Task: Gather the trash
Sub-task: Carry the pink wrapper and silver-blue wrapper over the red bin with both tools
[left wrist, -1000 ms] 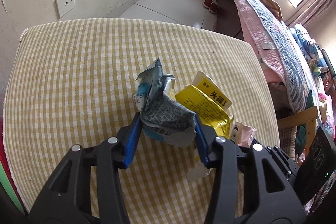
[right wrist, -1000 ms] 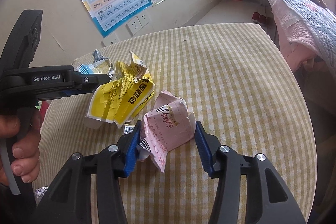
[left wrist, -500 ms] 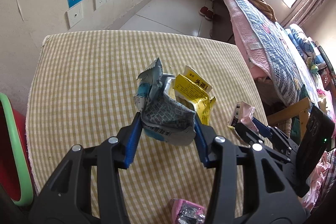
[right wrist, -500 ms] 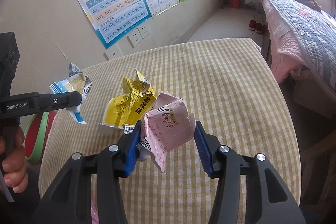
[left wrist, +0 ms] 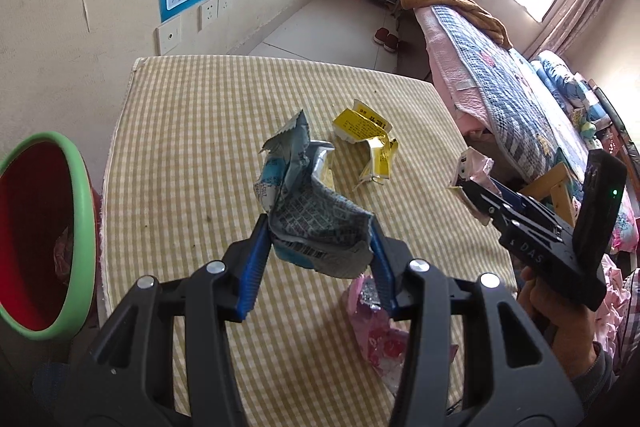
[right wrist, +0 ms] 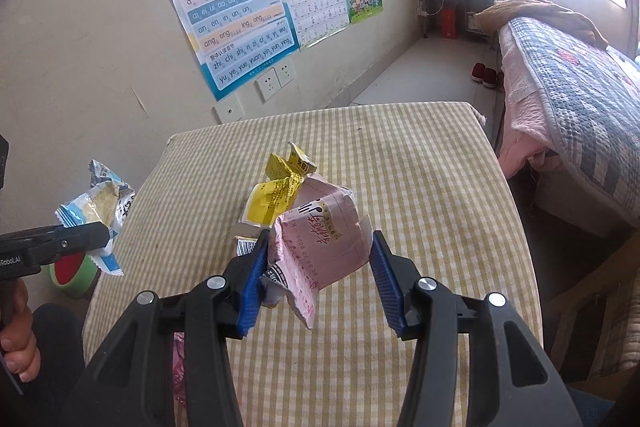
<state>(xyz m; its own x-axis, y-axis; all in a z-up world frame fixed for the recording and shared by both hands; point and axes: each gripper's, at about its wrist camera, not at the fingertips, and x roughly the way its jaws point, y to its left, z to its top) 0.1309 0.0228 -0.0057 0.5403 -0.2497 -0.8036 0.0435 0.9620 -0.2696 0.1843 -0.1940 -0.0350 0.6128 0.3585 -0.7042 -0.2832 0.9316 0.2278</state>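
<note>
Left wrist: left gripper (left wrist: 318, 259) fingers clamped on the blue-grey wrapper (left wrist: 308, 211), held clear above the checked counter (left wrist: 192, 131). Red bin with green rim (left wrist: 86, 211) sits on the floor just off the counter's left edge. Yellow wrapper (left wrist: 366, 139) lies on the counter ahead; a pink foil wrapper (left wrist: 380, 331) lies under the right finger. Right gripper (left wrist: 472, 193) visible at right, pink packet (left wrist: 470, 165) in its tips.

Right wrist: right gripper (right wrist: 316, 267) fingers narrowed on the pink packet (right wrist: 320, 235), also lifted off the counter (right wrist: 420, 179). Left unit with its wrapper (right wrist: 98, 211) hangs past the counter edge, bin (right wrist: 70, 273) below it.

Judgement: step in hand is carry-to-bin. Get the left wrapper squarely over the bin mouth before letting go: it's light and crumpled and may drift or cling to a pad. Right packet looks pinched at one side only; move it gently.
</note>
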